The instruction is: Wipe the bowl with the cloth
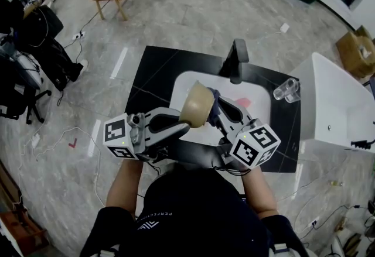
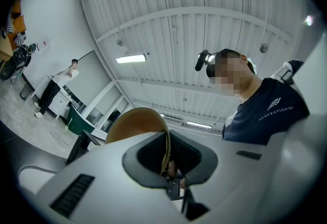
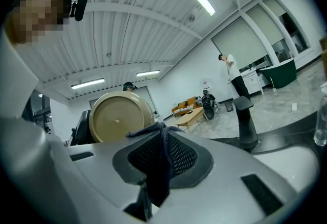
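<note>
A tan bowl (image 1: 196,105) hangs tilted on its side above the white sink (image 1: 180,85). My left gripper (image 1: 183,123) is shut on its rim; in the left gripper view the thin rim (image 2: 166,149) runs between the jaws of the gripper (image 2: 167,166). My right gripper (image 1: 219,112) is shut on a dark blue cloth (image 1: 214,102), just right of the bowl. In the right gripper view the cloth (image 3: 161,159) hangs pinched in the gripper (image 3: 159,163), with the bowl's round underside (image 3: 121,117) just beyond at the left. I cannot tell whether cloth and bowl touch.
A black faucet (image 1: 234,61) stands behind the sink on the black countertop (image 1: 153,77). Clear glasses (image 1: 287,90) sit at the right, next to a white tub (image 1: 334,103). Something pink (image 1: 244,102) lies in the sink. People stand far off in the room.
</note>
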